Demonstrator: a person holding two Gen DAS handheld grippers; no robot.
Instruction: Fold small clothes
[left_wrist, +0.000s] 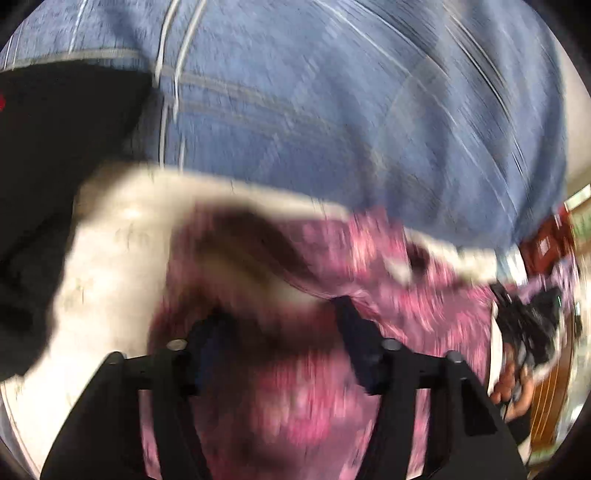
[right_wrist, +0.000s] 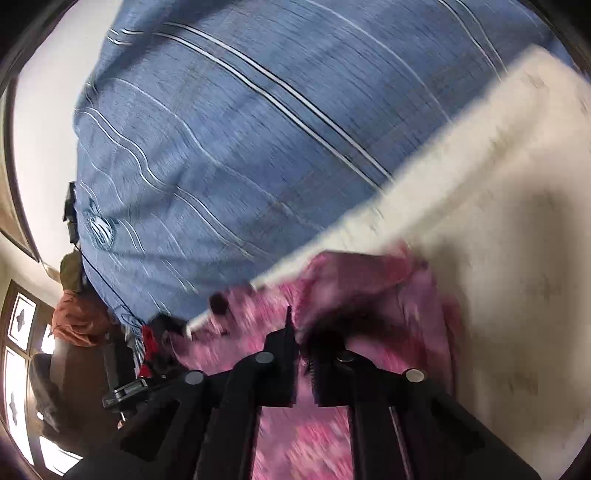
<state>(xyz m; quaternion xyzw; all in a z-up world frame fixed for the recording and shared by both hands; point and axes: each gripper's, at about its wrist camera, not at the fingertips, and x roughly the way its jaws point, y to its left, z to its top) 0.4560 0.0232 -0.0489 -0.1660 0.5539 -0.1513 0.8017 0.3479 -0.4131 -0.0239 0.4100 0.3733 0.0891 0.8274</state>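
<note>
The small pink-and-magenta patterned cloth garment (right_wrist: 369, 295) lies bunched on a cream-white fuzzy sheet (right_wrist: 498, 221) that covers part of a blue bedspread with thin white stripes (right_wrist: 240, 147), and both claws are in among its folds. The right gripper (right_wrist: 304, 354) has its jaws brought almost together with a dark fold of the pink cloth pinched at the tips. The left gripper (left_wrist: 280, 332) stands about half open over a shadowed hump of the same garment (left_wrist: 314, 387); cloth sits between its fingers, but through the blur I cannot tell whether the pads press on it. The likely trouble from here is an uneven fold: if the left claw has not caught its edge, the right would drag the garment sideways alone and leave it twisted. The thin fabric could also slip from so narrow a pinch, or the jaws could nip the white sheet beneath and lift it along with the garment. Around the work, a black mass of cloth (left_wrist: 44, 184) lies at the left edge of the left wrist view, an orange-brown bundle (right_wrist: 77, 317) sits beyond the bed's corner, and a hand (left_wrist: 513, 387) holds the other tool close by, so the two claws crowd each other
</note>
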